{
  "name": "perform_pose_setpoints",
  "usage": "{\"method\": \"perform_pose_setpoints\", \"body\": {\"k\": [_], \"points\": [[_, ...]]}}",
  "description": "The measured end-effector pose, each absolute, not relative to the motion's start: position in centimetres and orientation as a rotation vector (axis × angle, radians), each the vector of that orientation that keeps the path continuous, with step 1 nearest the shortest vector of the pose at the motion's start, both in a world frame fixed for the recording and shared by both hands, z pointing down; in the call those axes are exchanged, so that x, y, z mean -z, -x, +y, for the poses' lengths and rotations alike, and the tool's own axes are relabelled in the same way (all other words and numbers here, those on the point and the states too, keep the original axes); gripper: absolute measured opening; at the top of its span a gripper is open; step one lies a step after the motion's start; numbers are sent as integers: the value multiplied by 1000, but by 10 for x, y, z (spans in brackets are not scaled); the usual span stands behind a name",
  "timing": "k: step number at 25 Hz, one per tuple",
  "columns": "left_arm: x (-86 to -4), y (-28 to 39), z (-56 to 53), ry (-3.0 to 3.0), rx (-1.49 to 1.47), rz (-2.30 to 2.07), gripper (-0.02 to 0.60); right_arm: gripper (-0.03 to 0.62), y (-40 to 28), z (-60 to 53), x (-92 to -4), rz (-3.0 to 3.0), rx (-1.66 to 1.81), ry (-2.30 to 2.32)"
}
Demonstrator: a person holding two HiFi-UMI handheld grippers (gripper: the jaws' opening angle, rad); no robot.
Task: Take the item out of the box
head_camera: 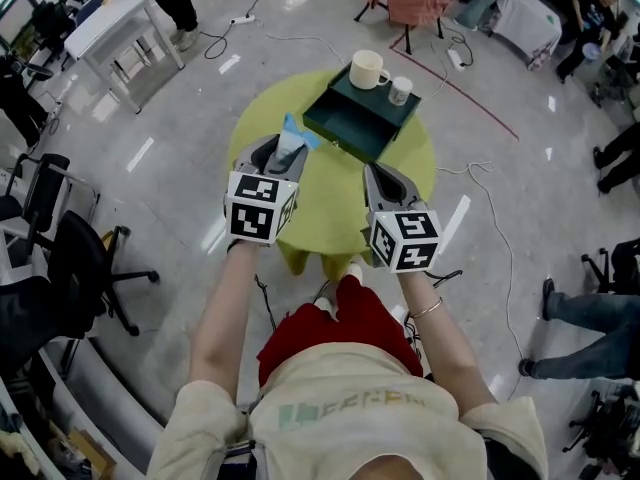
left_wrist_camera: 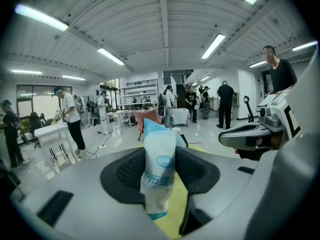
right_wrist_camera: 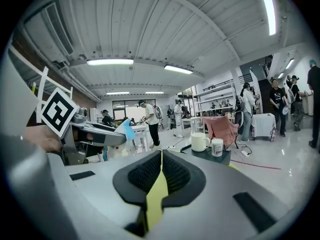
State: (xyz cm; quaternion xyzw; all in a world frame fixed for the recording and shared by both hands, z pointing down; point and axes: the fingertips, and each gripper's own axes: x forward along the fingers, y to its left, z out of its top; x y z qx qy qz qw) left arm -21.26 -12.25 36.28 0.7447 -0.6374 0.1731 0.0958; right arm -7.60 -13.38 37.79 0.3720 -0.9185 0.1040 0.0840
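- Left gripper (head_camera: 280, 156) is clamped on the white-and-blue packet (left_wrist_camera: 158, 170), held upright outside the dark box (head_camera: 360, 120), just beside its near corner; I judge it is out.
- Right gripper (right_wrist_camera: 160, 179) is closed on nothing, idle over the table (head_camera: 330, 203).
- Only the head view shows the packet's place relative to the box.

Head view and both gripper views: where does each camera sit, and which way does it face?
Head view: on the person's head, facing steeply down at the yellow table, dark box, forearms, left gripper, right gripper.
Left gripper view: on that gripper, facing along jaws shut on a white packet, across the room.
Right gripper view: on that gripper, facing along shut, empty jaws toward the mug on the box.
Shared: each gripper view shows the other gripper; head and right gripper views show the mug.
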Motion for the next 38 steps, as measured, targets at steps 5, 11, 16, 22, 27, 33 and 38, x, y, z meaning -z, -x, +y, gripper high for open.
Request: {"method": "perform_pose_setpoints", "body": {"k": [5,11,16,22,27,33,38], "points": [[-354,218,-103,-2184,-455,-1930,198,37,78,-123,-372,-2753,-303,-1104],[-353,224,-83,-2150,-410,-1958,197,37,83,-112,-368,-2768,-293,-1085],[-353,231,-69,-2124,-362,-1984,198,37,86,-106,-366,-2782,-288,-1075],[-351,241,-50,-2096,-307,-2011,197,37,91,-94,-363,-2789,-273,-1071],[-348,248,-35,-2080,-267,-2038,198,37,94,-86,-361,-2794,-260,-1076],[-349,254,-19,-2059,-225,-2061,198,37,97,-77,-358,-2817,-267,-1093],[-351,259,-4,-2044,-200,-2065,198,37,102,-66,-357,-2816,-246,-1098]]}}
